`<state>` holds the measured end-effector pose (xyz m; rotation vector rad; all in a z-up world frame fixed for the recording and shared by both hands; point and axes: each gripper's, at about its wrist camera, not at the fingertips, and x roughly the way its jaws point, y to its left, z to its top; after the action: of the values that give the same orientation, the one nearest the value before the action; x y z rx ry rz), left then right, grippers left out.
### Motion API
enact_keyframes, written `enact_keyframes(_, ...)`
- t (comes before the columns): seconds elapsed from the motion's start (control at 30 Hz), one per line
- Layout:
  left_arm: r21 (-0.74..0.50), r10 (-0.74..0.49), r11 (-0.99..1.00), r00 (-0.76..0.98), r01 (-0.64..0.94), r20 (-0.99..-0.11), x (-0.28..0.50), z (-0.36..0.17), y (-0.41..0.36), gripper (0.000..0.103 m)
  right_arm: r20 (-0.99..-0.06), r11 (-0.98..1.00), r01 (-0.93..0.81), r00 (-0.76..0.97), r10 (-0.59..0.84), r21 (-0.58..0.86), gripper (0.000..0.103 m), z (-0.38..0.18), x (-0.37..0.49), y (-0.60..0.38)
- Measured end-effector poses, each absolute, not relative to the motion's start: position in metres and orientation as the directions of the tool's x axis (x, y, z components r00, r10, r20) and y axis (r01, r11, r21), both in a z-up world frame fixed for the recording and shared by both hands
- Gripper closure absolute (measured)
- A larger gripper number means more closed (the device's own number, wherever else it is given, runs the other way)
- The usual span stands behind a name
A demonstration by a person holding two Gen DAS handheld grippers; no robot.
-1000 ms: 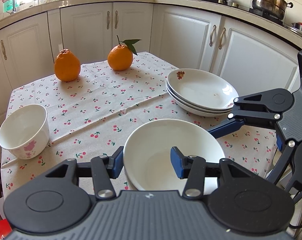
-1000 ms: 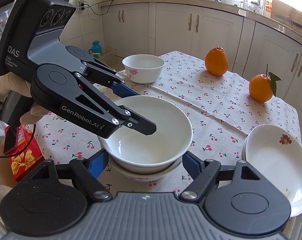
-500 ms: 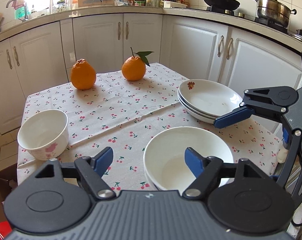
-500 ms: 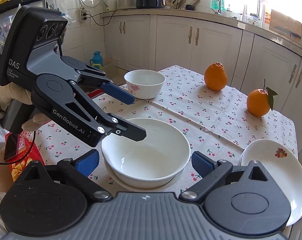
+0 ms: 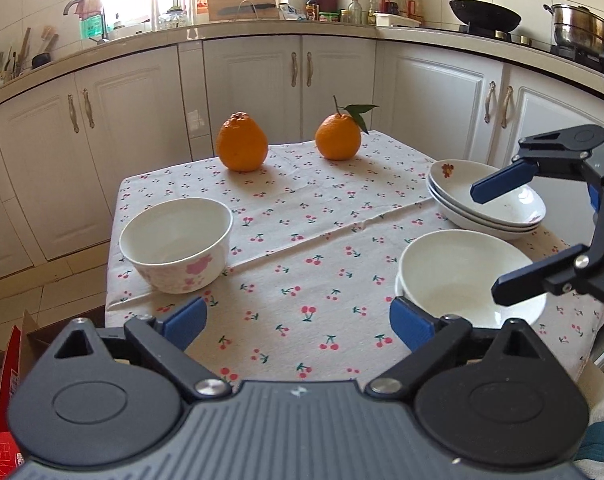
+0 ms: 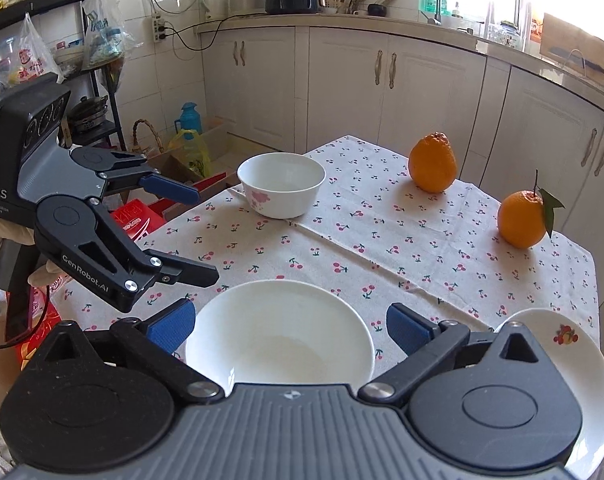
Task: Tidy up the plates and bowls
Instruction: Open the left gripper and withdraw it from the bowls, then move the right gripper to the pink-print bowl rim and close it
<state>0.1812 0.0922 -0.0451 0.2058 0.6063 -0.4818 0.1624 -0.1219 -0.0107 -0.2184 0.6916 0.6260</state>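
Left wrist view shows your left tool (image 5: 296, 322) with its jaws spread wide over bare cherry-print cloth and nothing between them; a second ago those same jaws were pinched on the rim of the white bowl (image 5: 467, 276), and they have just been opening as the tool slid off to the left. That bowl now sits at the right of the frame, nested in a second bowl beneath it, on the counter (image 5: 302, 216) just in front of the stacked plates (image 5: 487, 200). In the right wrist view your right tool (image 6: 290, 326) has also just been opening and has pulled back a little; its blue pads stand on either side of the bowl at the bottom centre of the frame, clear of the rim, so neither tool holds anything. I judge the nesting step finished: the bowl rests on its own. What remains is the flowered bowl (image 5: 176, 244), alone at the left of the frame, well apart from the pair. Your left tool looks nearer to it, so that seems the natural next pick.
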Motion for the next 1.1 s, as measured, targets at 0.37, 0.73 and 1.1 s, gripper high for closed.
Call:
enact_keyframes(0.37, 0.125, -0.267, 0.908, 0.781, 0.401, -0.564, 0.216, -0.054, 0.129, 0.005, -0.714, 0.748, -0.663, 0.531, 0.457, -0.014, 0.0, 0.0, 0.223, -0.088)
enact_keyframes(0.73, 0.142, -0.26, 0.911, 0.805, 0.388, -0.533, 0.255, -0.07, 0.135, 0.005, -0.769, 0.706, -0.705, 0.418, 0.484, 0.061, 0.0, -0.008, 0.309, -0.052)
enact_keyframes(1.1, 0.084, -0.302, 0.912, 0.795, 0.402, -0.526, 0.278, -0.081, 0.134, 0.005, -0.811, 0.66, -0.746, 0.327, 0.485, 0.094, 0.001, -0.025, 0.373, -0.015)
